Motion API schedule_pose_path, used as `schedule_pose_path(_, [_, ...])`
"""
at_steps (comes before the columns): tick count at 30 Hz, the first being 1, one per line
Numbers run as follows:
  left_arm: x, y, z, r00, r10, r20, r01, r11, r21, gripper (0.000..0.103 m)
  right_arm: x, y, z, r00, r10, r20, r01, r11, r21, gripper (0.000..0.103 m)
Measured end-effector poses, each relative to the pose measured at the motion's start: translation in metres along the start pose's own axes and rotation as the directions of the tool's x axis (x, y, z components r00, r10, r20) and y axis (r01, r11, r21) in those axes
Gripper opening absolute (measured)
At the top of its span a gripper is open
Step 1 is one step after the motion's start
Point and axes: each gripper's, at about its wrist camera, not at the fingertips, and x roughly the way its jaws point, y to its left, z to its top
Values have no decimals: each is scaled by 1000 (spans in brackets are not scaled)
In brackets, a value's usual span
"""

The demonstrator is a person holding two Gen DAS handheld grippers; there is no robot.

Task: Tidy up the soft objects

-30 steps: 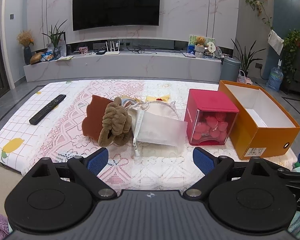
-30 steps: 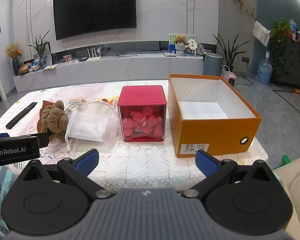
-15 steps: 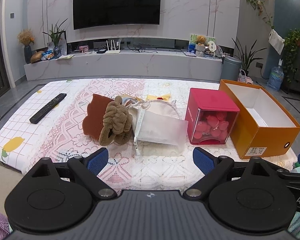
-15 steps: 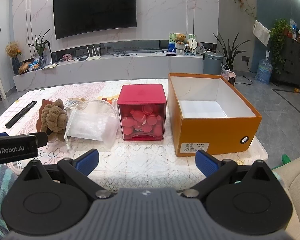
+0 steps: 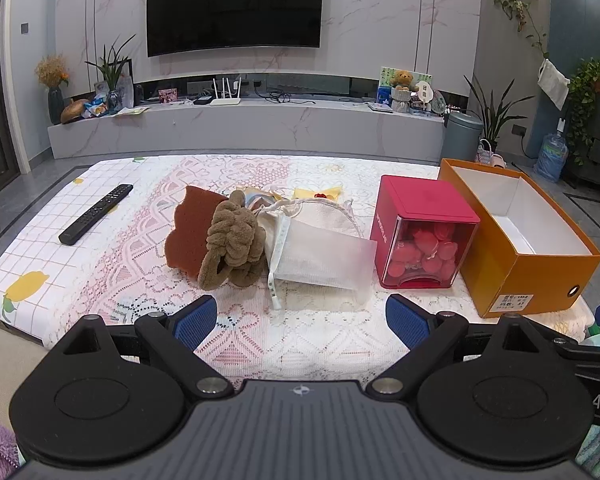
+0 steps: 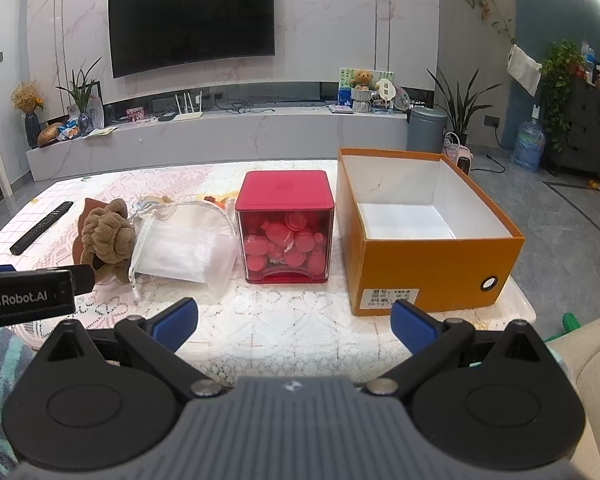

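A brown plush scrunchie (image 5: 232, 240) (image 6: 106, 236) lies on a rust-coloured sponge cloth (image 5: 190, 226) in the middle of the lace-covered table (image 5: 300, 340). A white mesh drawstring pouch (image 5: 316, 256) (image 6: 180, 250) rests against it, with more cloth pieces behind. An open orange cardboard box (image 5: 528, 256) (image 6: 432, 240) stands at the right, with nothing in it. My left gripper (image 5: 300, 322) hangs open at the near edge, short of the pile. Also open, my right gripper (image 6: 294, 322) faces the red box and the orange box.
A red lidded cube (image 5: 420, 232) (image 6: 286, 226) holding red caps stands between the pouch and the orange box. A black remote (image 5: 96, 214) lies at the table's left. Behind the table run a low grey TV bench (image 5: 260, 124) and a wall TV. A beige sofa arm (image 6: 596, 360) shows at right.
Both views have shifted only slightly; the table objects sit a little lower and nearer in the frames. Nothing was grasped or moved.
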Motion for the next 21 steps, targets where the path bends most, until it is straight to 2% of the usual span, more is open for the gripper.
schedule_pose_path(7, [3,2,0,1000,-5,-8,5,1000,6,103,2,2,2,1000,9,-5,-9,1000,-5,100])
schedule_pose_path(12, [6,12,2,1000,-17,21,17,1000,0,103,9,4,4,998,54,16,-54,998,-36,100])
schedule_pose_path(13, [7,14,3,999,-23,25,23,1000,-7,102,11,6,5,998,63,22,-62,997,-45,100])
schedule_pose_path(15, [12,22,5,999,-36,17,36,999,-22,92,16,9,8,996,88,34,-85,994,-63,100])
schedule_pose_path(17, [21,28,8,999,-38,-16,38,999,-27,79,25,14,11,993,109,38,-105,991,-85,99])
schedule_pose_path(19, [29,33,11,999,-34,-39,33,999,-16,79,35,19,14,991,131,32,-127,987,-102,92])
schedule_pose_path(21, [35,36,13,1000,-2,-30,3,1000,27,79,48,25,19,986,165,13,-163,980,-111,87])
